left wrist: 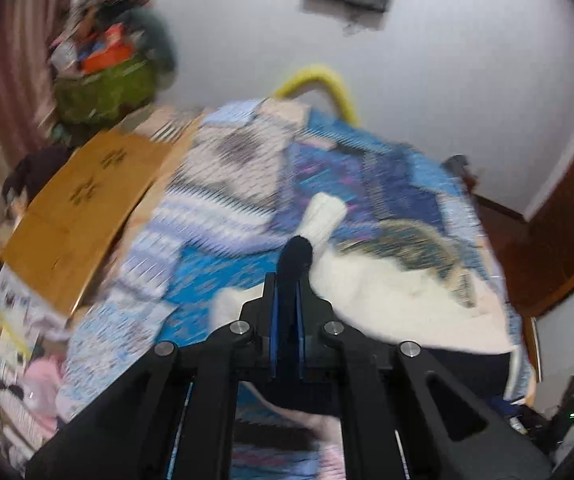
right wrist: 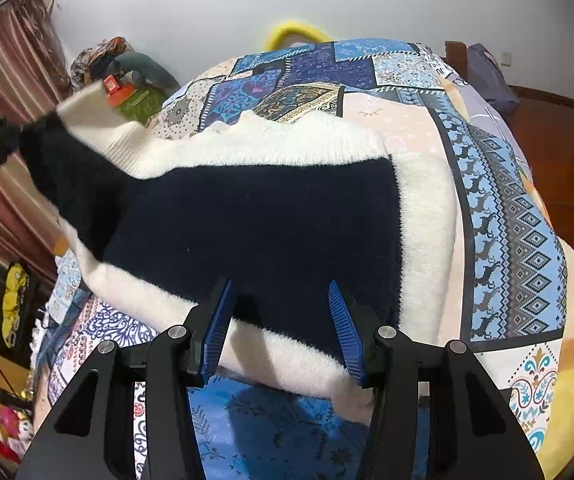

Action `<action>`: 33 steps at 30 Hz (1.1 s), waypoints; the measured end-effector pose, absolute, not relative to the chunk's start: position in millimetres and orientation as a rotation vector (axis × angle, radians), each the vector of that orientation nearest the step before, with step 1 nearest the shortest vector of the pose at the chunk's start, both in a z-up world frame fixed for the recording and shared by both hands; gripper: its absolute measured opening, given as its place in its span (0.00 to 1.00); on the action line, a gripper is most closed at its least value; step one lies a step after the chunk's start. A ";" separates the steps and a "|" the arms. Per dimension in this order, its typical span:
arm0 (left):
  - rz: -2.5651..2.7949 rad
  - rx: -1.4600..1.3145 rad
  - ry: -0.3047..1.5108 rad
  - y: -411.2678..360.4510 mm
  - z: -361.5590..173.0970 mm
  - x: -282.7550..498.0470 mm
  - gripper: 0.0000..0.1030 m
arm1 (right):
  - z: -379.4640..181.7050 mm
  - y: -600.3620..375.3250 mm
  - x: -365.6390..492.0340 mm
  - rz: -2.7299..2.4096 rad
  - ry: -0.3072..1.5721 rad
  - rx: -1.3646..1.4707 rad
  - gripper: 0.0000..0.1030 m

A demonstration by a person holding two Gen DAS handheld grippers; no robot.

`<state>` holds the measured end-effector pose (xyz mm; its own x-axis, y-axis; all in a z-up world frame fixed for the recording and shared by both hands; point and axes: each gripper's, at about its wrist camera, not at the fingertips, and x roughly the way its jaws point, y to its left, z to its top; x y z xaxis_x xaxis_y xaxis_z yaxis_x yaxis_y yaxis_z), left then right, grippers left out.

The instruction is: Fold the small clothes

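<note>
A fluffy sweater (right wrist: 267,216), navy in the middle with white borders, lies spread on a patchwork bedspread (right wrist: 519,240). My left gripper (left wrist: 287,280) is shut on the navy end of its sleeve (left wrist: 297,250), held up off the bed, with the white ribbed cuff (left wrist: 325,216) sticking out beyond the pads. The right wrist view shows that lifted sleeve (right wrist: 67,168) stretching up to the left. My right gripper (right wrist: 281,292) stands half closed at the near hem, pads pressed into the pile with navy and white fabric between them.
A flat cardboard box (left wrist: 83,212) lies on the bed's left side. A green bag (left wrist: 103,88) heaped with clutter sits by the striped curtain. A yellow hoop (right wrist: 295,30) rises behind the bed. Wooden floor (right wrist: 559,140) is to the right.
</note>
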<state>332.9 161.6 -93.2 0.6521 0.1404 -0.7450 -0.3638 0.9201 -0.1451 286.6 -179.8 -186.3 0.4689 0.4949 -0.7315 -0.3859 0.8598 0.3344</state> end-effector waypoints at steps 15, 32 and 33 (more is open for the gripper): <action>0.297 -0.408 1.071 239.7 -221.6 256.6 0.34 | -183.0 -164.1 279.4 0.488 0.931 -0.033 0.44; -0.096 -1.048 1.006 210.6 -256.8 246.9 0.85 | -185.8 -146.4 276.7 0.460 0.929 -0.114 0.55; -0.094 -1.079 0.997 211.3 -262.5 253.3 0.85 | -186.1 -146.4 276.6 0.461 0.929 -0.114 0.55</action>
